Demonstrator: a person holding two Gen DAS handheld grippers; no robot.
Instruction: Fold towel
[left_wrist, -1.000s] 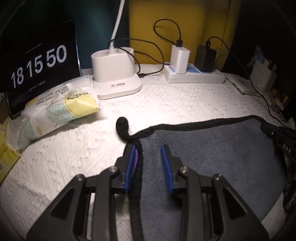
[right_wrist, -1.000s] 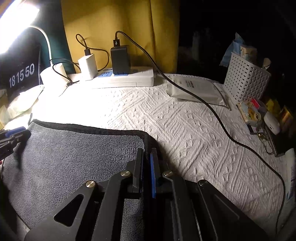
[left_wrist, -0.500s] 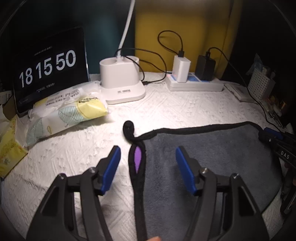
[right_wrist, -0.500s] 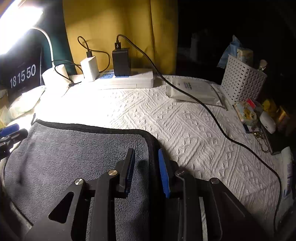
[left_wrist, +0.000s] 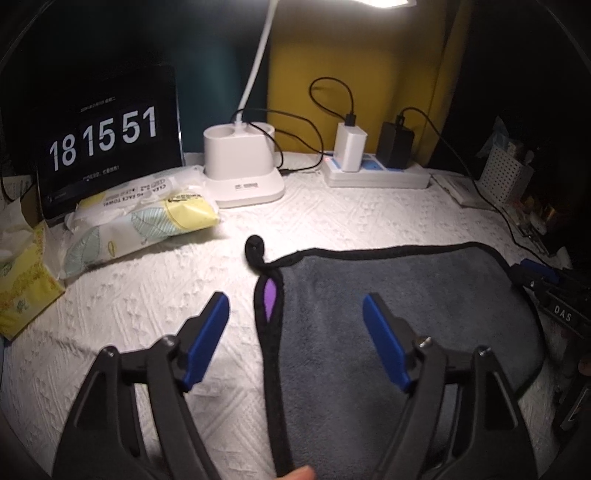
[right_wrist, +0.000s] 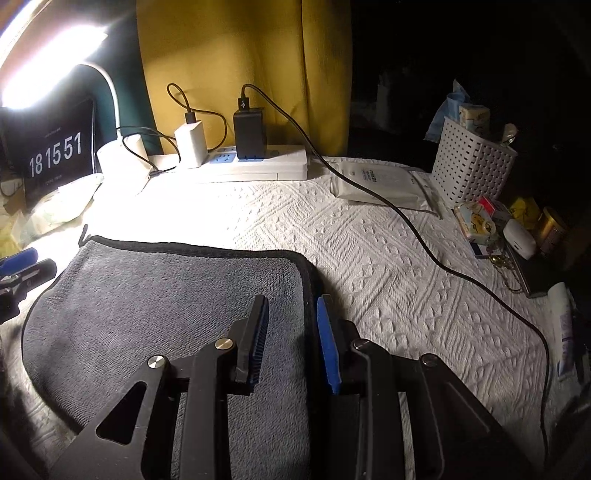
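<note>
A grey towel (left_wrist: 399, 306) with a black border lies folded flat on the white textured cloth; it also shows in the right wrist view (right_wrist: 170, 295). Its black hanging loop (left_wrist: 254, 248) and a purple tag (left_wrist: 270, 293) sit at its left far corner. My left gripper (left_wrist: 295, 306) is wide open above the towel's left edge, holding nothing. My right gripper (right_wrist: 291, 312) is open, its jaws apart on either side of the towel's right border, not pinching it. The right gripper's tip shows at the towel's right edge in the left wrist view (left_wrist: 535, 271).
A clock screen (left_wrist: 107, 136), a wipes pack (left_wrist: 140, 225), a tissue box (left_wrist: 22, 288), a white lamp base (left_wrist: 240, 173) and a power strip (left_wrist: 376, 173) line the back. A black cable (right_wrist: 424, 240), a white basket (right_wrist: 472, 166) and small items (right_wrist: 491, 225) lie to the right.
Both grippers have let go of the towel: the left opened wide and drew back, the right went from shut on the border to open. The towel now rests flat.
</note>
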